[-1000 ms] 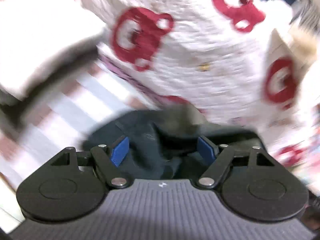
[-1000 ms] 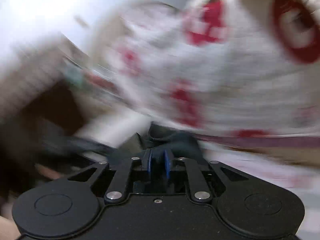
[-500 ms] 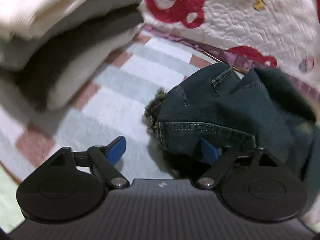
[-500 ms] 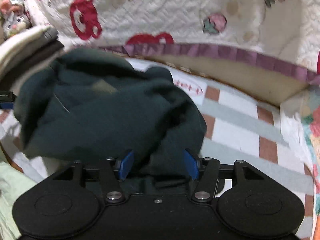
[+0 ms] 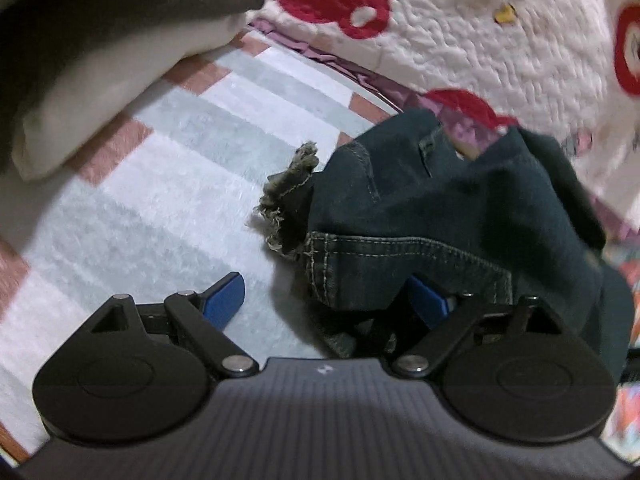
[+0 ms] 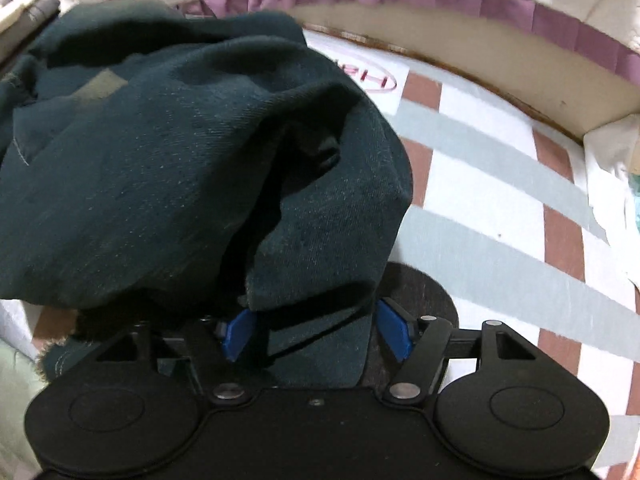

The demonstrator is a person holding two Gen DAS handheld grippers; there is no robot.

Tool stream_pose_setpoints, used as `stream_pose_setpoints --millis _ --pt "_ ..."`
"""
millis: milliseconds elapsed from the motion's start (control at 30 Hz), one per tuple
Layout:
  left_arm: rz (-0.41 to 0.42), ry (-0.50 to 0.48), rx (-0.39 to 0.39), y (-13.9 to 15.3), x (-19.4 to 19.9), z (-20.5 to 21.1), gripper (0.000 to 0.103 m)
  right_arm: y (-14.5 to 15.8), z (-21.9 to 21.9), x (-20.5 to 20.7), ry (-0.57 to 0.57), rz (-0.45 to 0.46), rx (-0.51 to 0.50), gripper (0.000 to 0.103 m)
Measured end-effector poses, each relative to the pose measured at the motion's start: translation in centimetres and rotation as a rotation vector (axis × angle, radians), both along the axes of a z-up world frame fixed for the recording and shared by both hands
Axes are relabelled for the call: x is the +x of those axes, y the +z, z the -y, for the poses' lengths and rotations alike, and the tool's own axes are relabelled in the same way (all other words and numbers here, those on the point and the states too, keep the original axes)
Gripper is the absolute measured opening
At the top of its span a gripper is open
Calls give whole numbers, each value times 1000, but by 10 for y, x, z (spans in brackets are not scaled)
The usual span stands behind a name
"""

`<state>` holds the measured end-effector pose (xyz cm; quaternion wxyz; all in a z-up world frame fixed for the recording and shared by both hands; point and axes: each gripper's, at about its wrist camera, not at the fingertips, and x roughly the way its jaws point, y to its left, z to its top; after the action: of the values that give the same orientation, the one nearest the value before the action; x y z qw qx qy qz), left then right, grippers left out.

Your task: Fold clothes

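Note:
Dark denim jeans (image 5: 460, 208) lie crumpled on the striped sheet (image 5: 180, 184), a frayed hem (image 5: 288, 196) sticking out to the left. My left gripper (image 5: 324, 300) is low over the sheet and its jaws are opening. The stitched denim edge drapes over its right finger, and the left pad (image 5: 224, 296) is bare. In the right wrist view the jeans (image 6: 160, 152) bulk up in front of my right gripper (image 6: 316, 330). Its jaws are opening too. A fold of denim hangs loose between the blue pads (image 6: 394, 328), and neither pad presses it.
A stack of folded clothes (image 5: 100, 60) sits at the upper left of the sheet. A white quilt with red bears (image 5: 480, 40) and a purple trim (image 6: 520, 8) rises behind. The striped sheet (image 6: 500, 200) runs on to the right of the jeans.
Both grippers have come down with the jeans onto the sheet. The right jaws, shut on the denim a second ago, now stand spread. The left jaws have widened.

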<state>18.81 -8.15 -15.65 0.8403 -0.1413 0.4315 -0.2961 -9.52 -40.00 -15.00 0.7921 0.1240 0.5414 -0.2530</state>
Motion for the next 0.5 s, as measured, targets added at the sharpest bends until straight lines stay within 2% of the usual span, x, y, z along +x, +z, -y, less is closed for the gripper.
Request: stream_pose_setpoints --millis 67,167,267,333,433,500 --pt "22 14 1 -4 -2 7 91 9 -6 4 48 -49 -17 71" --pt "46 -19 19 -5 -6 20 91 32 -21 0 142 -98 -78 71" --pt "13 -48 2 3 -8 22 89 64 -40 -32 106 -36 -168 72" --pt "-17 -55 -42 13 -12 18 90 78 -52 -66 27 62 -195 72" --pt "-18 -21 -85 20 -26 8 91 73 -63 -133 -204 316 -96 79" --pt "-24 -27 -6 20 -36 12 91 56 -67 -168 -331 440 7 81"
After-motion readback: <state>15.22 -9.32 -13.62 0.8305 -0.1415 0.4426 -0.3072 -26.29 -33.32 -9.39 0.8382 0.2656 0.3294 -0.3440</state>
